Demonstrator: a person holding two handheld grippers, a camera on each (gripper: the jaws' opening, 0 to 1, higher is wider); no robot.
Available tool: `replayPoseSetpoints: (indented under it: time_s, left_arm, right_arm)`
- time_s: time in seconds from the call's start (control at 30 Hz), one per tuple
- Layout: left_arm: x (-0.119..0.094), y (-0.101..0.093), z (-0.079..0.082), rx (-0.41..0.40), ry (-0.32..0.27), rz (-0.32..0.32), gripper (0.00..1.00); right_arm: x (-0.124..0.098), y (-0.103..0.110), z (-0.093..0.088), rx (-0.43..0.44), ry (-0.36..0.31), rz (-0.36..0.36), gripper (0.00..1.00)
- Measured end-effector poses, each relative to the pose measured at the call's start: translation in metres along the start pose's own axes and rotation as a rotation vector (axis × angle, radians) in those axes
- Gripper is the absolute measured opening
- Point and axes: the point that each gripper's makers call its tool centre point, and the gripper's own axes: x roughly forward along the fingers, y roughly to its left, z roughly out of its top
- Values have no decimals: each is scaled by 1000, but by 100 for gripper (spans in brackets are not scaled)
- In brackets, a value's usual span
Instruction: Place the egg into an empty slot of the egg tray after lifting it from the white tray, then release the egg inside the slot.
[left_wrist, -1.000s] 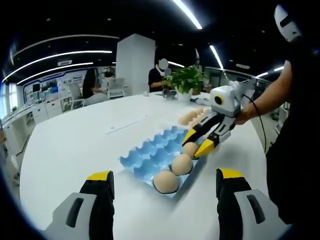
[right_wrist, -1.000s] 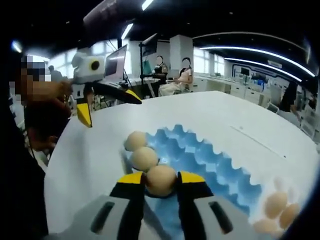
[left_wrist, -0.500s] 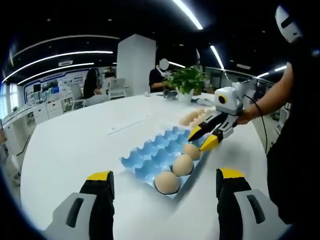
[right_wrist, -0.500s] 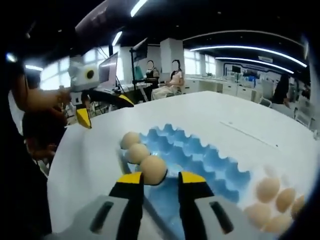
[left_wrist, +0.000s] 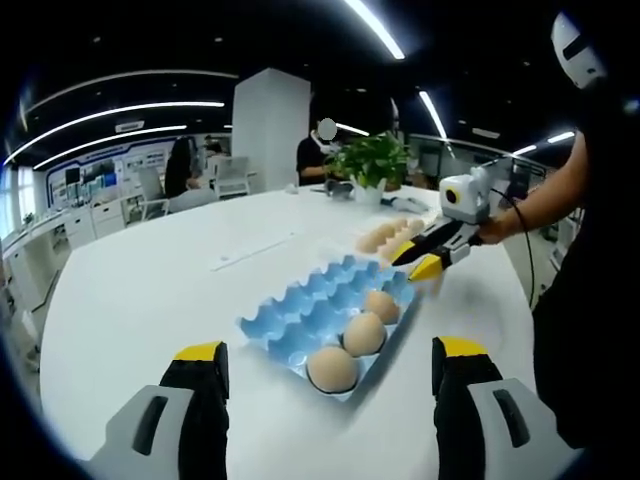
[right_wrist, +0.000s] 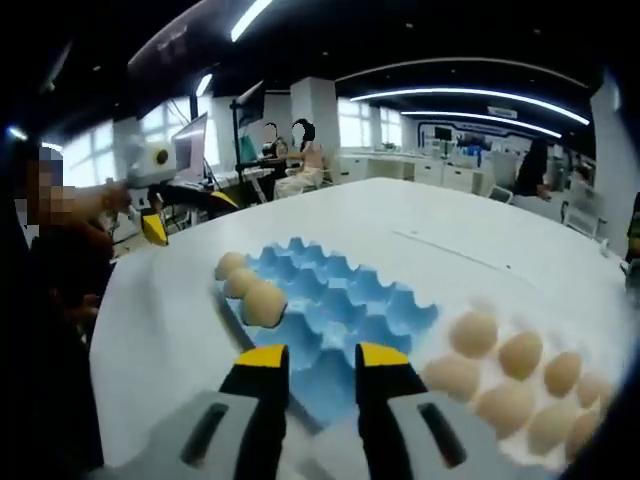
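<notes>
Three eggs (left_wrist: 363, 334) sit in the blue tray's (left_wrist: 300, 305) near-right row, long axes roughly upright. My right fingers (right_wrist: 313, 372) are parted, empty, at bottom center; my left fingers (left_wrist: 330, 370) spread wide.

Views face each other across blue egg tray (left_wrist: 325, 310) (right_wrist: 330, 305), both near, slightly above.

No writing, label, brand or number can be read in either view. The wall panels (left_wrist: 95, 180) at the far left of the left gripper view carry coloured displays, too small and blurred to make out. The flat strip (left_wrist: 250, 252) lying on the bench (left_wrist: 130, 300) shows no legible marks.
</notes>
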Motion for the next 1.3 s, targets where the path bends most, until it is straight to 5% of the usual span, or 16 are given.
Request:
replayPoseSetpoints:
  time_s: [1.3]
  left_arm:
    - [5, -4, 2, 3, -1, -19, 82]
  right_arm:
    - [-89, -74, -47, 104, 54, -274, 25]
